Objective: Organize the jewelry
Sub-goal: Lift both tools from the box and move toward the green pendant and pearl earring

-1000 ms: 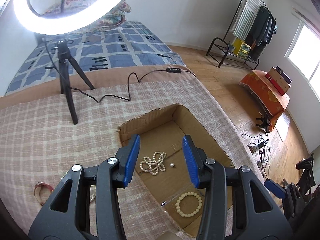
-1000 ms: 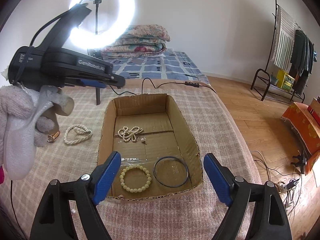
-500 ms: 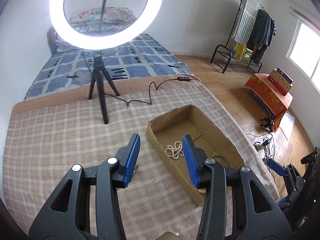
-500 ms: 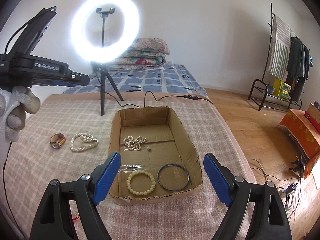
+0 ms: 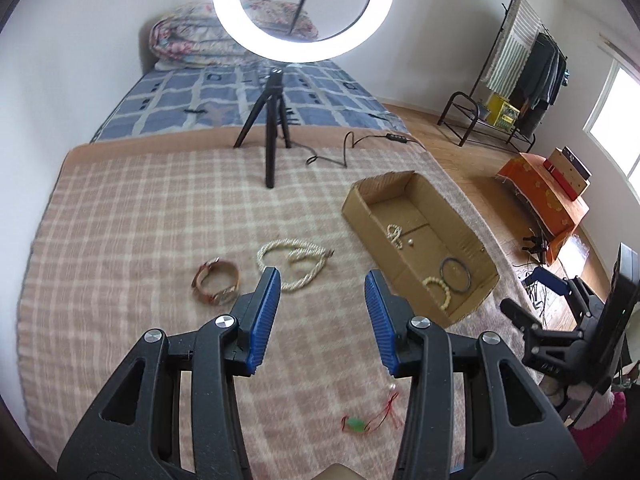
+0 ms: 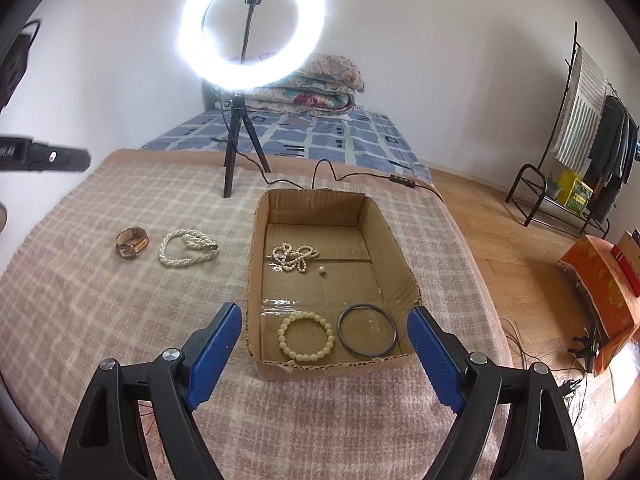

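An open cardboard box lies on the plaid blanket and also shows in the left wrist view. It holds a pearl necklace, a loose pearl, a cream bead bracelet and a dark bangle. Left of the box lie a twisted pearl necklace and a brown watch. My left gripper is open and empty above the blanket, near the twisted necklace. My right gripper is open and empty over the box's near end.
A ring light on a tripod stands behind the box, its cable trailing across the blanket. A red-string charm with a green piece lies near the left gripper. The blanket's right edge drops to a wooden floor.
My left gripper has pulled back out of the box and swung left; the twisted necklace and watch now lie before it. The right gripper has barely moved.
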Action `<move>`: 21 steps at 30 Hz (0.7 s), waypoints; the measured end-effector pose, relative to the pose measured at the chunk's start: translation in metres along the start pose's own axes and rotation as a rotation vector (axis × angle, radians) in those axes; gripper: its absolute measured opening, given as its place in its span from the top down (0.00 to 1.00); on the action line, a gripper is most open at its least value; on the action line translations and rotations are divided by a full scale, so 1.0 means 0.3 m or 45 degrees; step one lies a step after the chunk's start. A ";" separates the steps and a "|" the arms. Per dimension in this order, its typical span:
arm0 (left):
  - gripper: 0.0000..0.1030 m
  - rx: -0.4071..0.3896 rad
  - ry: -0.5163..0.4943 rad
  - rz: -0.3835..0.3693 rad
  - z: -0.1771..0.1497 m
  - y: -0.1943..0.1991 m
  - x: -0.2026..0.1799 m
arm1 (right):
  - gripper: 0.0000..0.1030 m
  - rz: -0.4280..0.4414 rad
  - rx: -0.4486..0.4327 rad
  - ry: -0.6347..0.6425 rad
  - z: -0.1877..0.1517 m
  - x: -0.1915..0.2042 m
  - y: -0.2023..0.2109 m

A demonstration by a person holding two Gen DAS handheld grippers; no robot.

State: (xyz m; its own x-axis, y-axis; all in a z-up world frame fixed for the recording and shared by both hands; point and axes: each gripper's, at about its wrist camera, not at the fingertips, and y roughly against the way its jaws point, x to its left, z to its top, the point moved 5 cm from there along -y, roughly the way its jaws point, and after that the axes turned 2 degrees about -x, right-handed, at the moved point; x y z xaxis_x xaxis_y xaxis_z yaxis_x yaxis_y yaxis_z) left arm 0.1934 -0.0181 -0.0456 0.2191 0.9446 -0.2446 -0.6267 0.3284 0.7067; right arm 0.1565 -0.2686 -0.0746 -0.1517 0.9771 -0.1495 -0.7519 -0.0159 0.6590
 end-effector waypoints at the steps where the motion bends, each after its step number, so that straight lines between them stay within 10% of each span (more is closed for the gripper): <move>1: 0.57 0.006 0.013 0.004 -0.021 0.007 0.015 | 0.16 0.014 0.003 -0.006 -0.003 0.006 0.006; 21: 0.57 0.325 0.118 -0.156 -0.414 -0.082 0.015 | 0.67 0.460 0.364 -0.131 -0.214 0.241 -0.084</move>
State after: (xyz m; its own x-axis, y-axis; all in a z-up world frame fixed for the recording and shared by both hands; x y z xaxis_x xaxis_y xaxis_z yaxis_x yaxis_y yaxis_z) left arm 0.1169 -0.0217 -0.1465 0.2049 0.8977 -0.3899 -0.3885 0.4403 0.8095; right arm 0.1233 -0.2113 -0.1492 -0.2962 0.9358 0.1913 -0.4535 -0.3140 0.8341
